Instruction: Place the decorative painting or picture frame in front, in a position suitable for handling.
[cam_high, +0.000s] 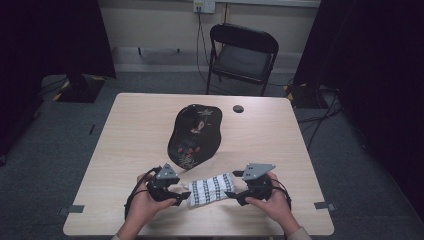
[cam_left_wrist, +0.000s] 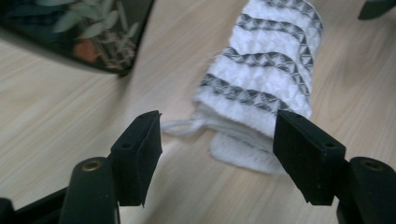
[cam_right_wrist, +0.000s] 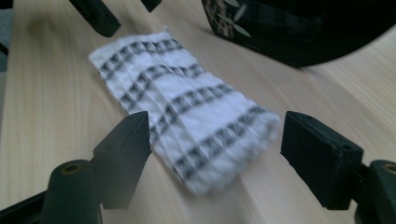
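The tray (cam_left_wrist: 79, 32) is running off the top edge in the left gripper view, and off the top and right in the right gripper view, its pattern blurring. The near end of the towel (cam_right_wrist: 187, 107) is smearing out of focus. The small dark disc (cam_high: 238, 108) is lying too small to identify.

Left tool (cam_left_wrist: 217, 140) jaws spread wide, right tool (cam_right_wrist: 215, 154) jaws likewise, both hand-held low, angled inward
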